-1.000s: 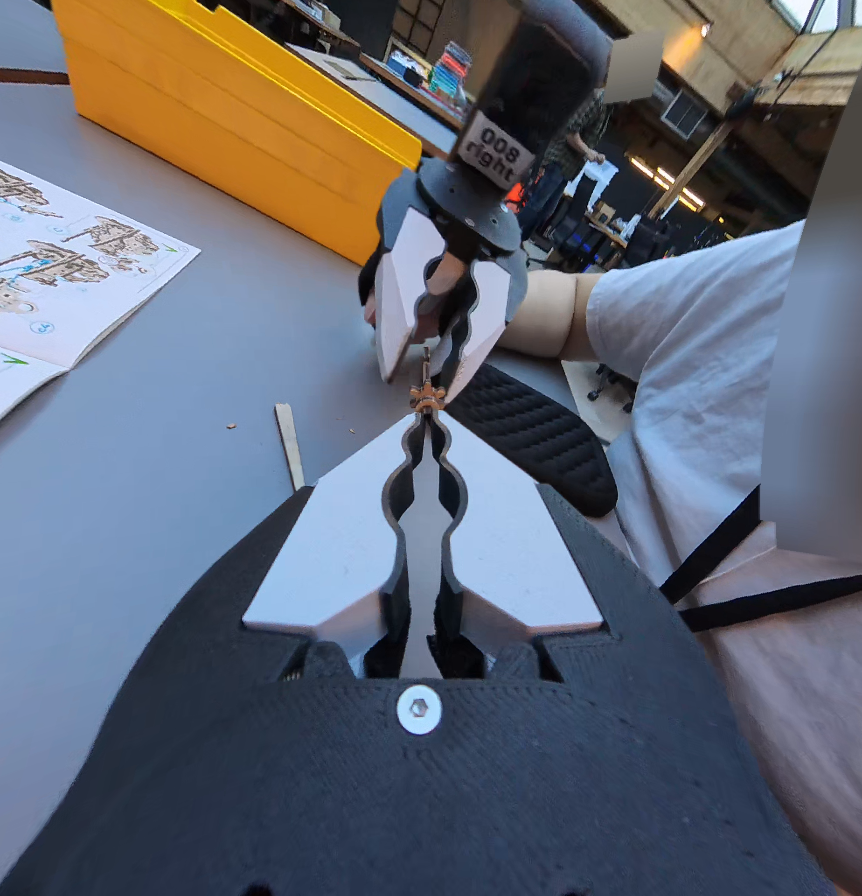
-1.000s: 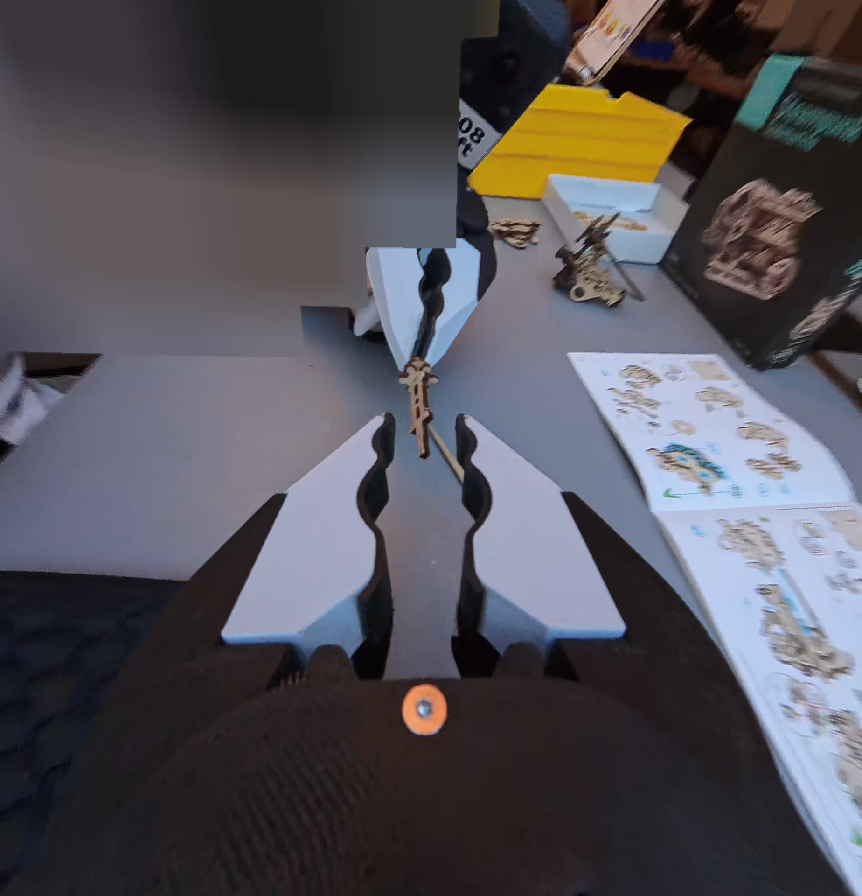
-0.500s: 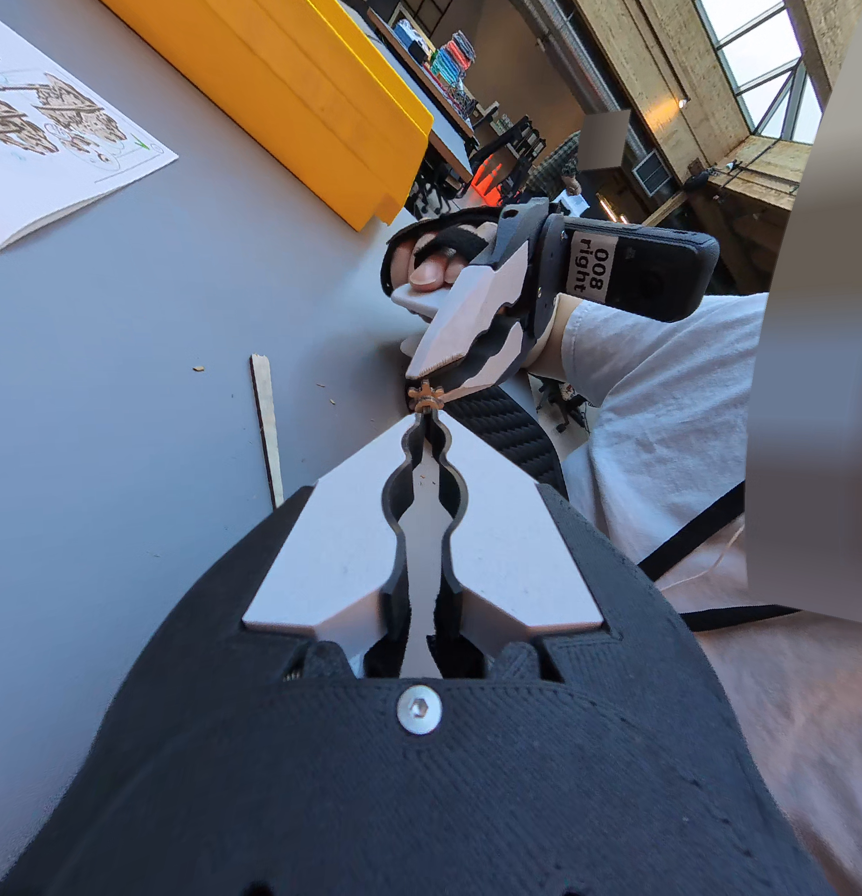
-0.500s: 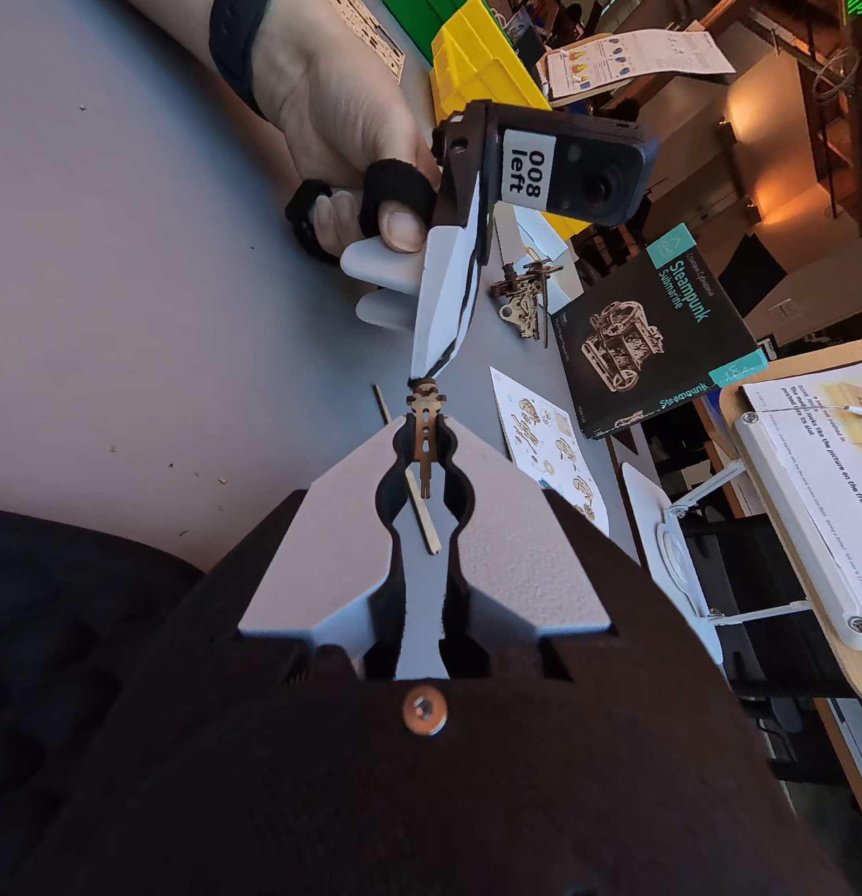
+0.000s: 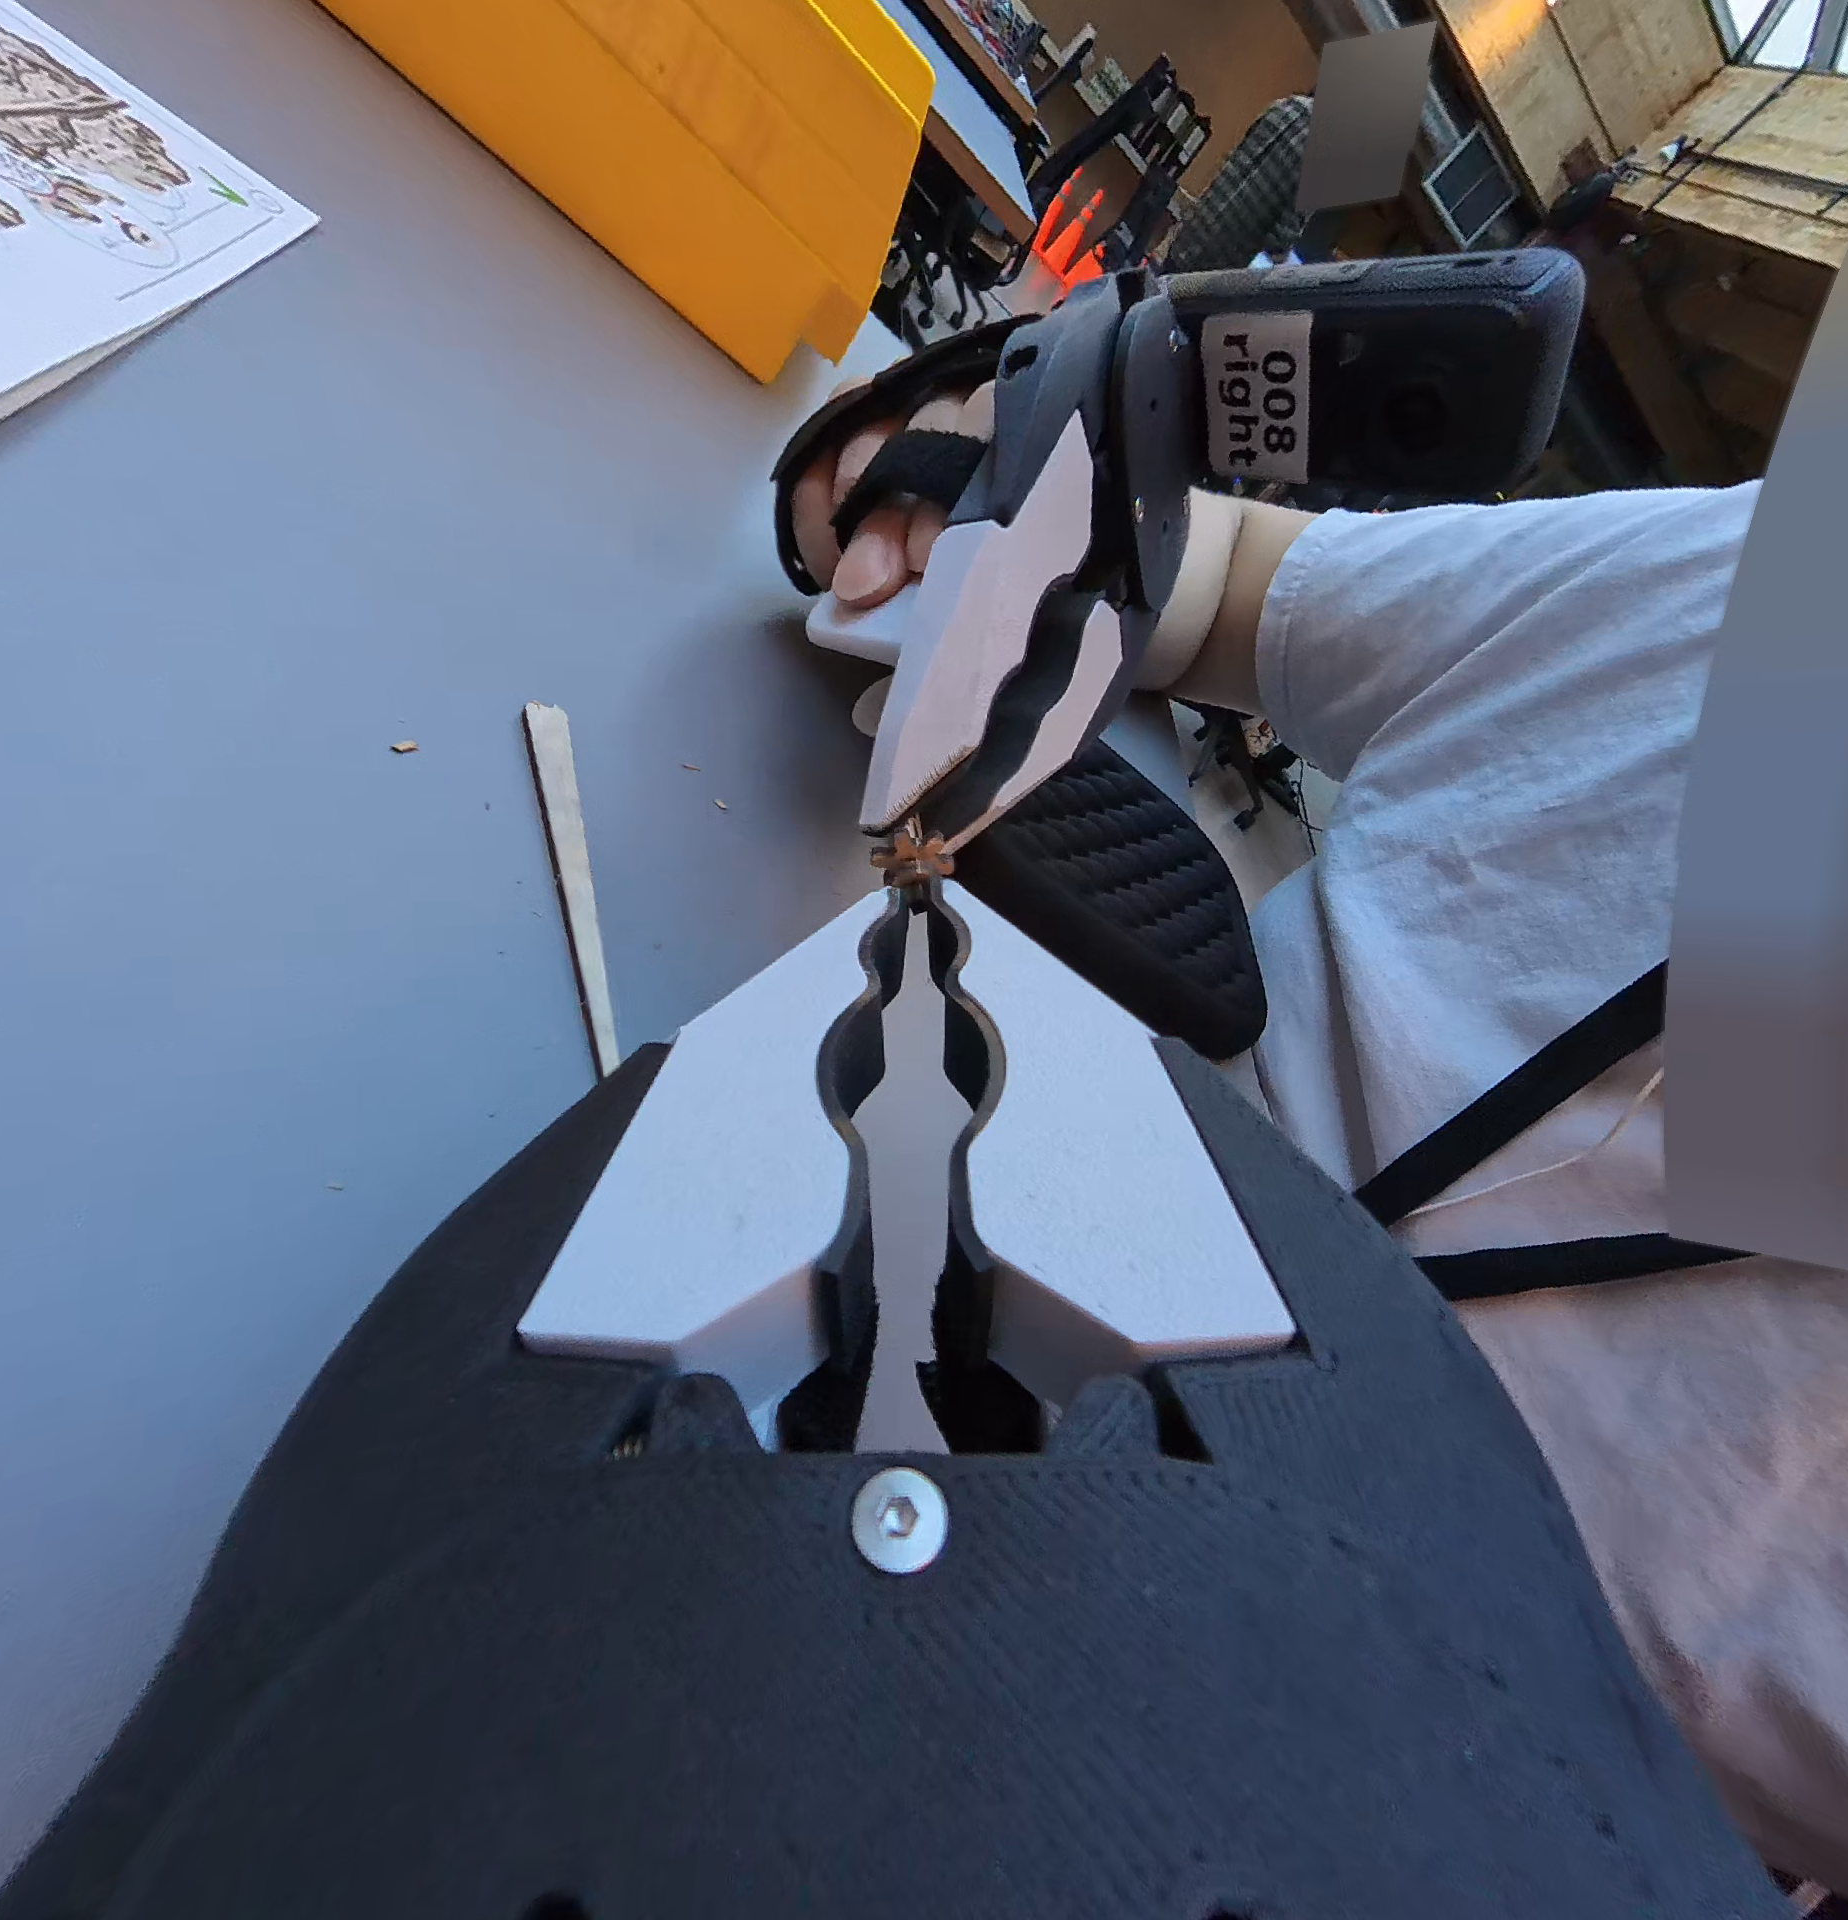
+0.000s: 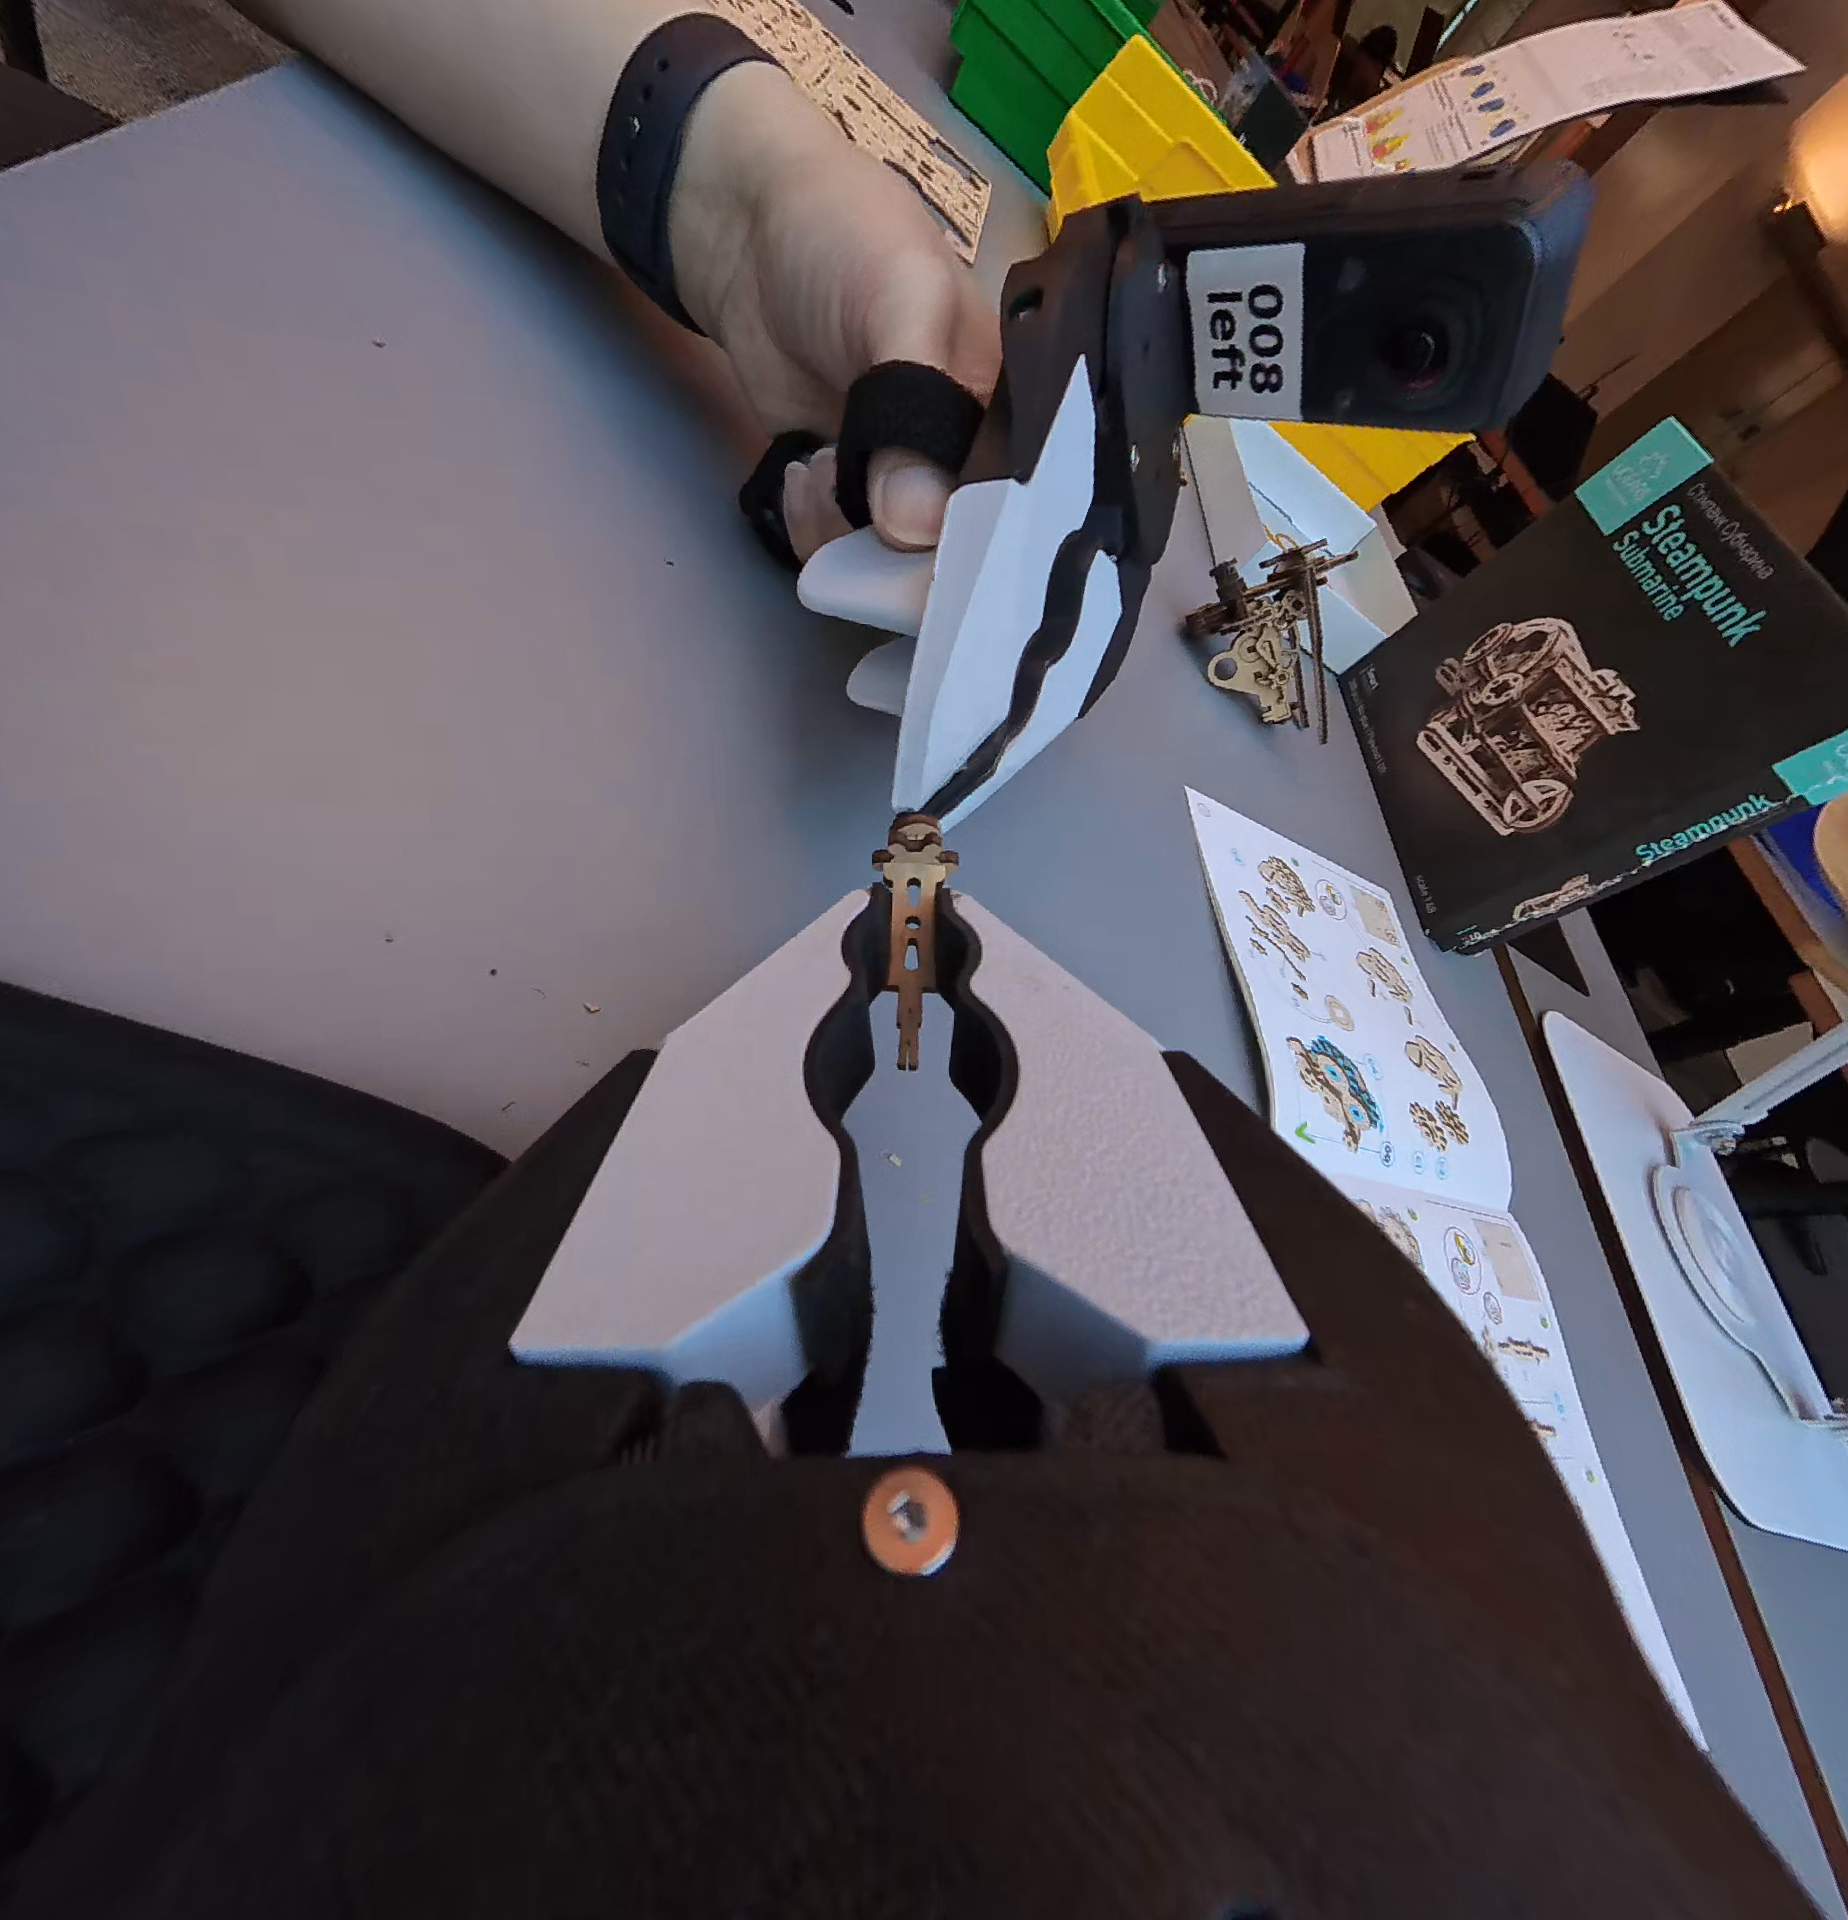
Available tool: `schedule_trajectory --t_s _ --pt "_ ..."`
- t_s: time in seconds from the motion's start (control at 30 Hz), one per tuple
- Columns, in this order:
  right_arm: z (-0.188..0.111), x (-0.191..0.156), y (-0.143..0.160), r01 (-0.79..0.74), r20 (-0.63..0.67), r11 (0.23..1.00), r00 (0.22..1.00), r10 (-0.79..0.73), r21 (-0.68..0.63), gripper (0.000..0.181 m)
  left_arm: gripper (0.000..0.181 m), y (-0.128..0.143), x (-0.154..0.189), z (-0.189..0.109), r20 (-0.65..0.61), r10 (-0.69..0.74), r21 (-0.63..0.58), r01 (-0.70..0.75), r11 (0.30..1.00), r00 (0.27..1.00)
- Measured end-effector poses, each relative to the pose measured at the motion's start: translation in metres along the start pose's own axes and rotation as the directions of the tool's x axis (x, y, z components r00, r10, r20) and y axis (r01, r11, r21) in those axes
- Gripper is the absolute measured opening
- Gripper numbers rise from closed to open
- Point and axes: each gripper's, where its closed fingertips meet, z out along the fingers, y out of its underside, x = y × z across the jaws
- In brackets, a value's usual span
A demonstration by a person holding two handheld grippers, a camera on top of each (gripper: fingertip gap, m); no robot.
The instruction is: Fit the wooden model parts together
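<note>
Centre frame: right gripper [image 6: 912, 914] pinches the slotted wooden strip [image 6: 912, 956], left gripper [image 5: 907, 902] nips the small cross-shaped piece [image 5: 912, 854] tip to tip above the grey table [image 5: 276, 727]. Parts touching, apparently not fully seated; half-built model [image 6: 1263, 644] waits upper right.

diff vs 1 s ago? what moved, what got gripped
The right gripper went from open around the slim wooden strip to shut on it. Both grippers rolled over sideways, tips kept meeting. The left gripper stayed shut on the small cross-shaped wooden piece at the strip's end. The loose wooden stick, booklet and yellow bin did not shift on the table.
</note>
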Motion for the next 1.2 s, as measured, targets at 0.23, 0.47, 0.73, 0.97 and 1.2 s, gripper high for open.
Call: schedule_trajectory --t_s 0.23,0.47,0.73,0.97,1.2 --pt "0.003 -0.004 0.004 0.013 -0.012 1.0 1.0 -0.013 -0.023 0.005 0.0 0.004 -0.003 0.001 0.014 -0.032 -0.015 0.032 0.999 0.999" --pt "0.006 -0.012 0.006 0.07 0.01 0.996 0.998 -0.069 -0.061 0.004 0.0 0.014 -0.003 0.004 0.039 -0.033 -0.067 0.036 0.997 0.999" --pt "0.01 -0.017 0.014 0.104 0.034 0.987 0.994 -0.101 -0.121 0.004 0.0 0.023 -0.009 0.007 0.112 0.012 -0.135 0.003 0.991 0.994" --pt "0.003 0.004 0.006 -0.246 0.068 0.969 0.967 0.247 -0.015 0.005 0.0 -0.007 0.013 -0.004 0.175 0.581 -0.081 -0.576 0.813 0.795" --pt "-0.003 0.005 0.001 -0.344 0.131 0.938 0.933 0.336 0.036 0.005 0.004 0.001 -0.006 0.0 0.298 0.798 -0.23 -0.773 0.592 0.523"
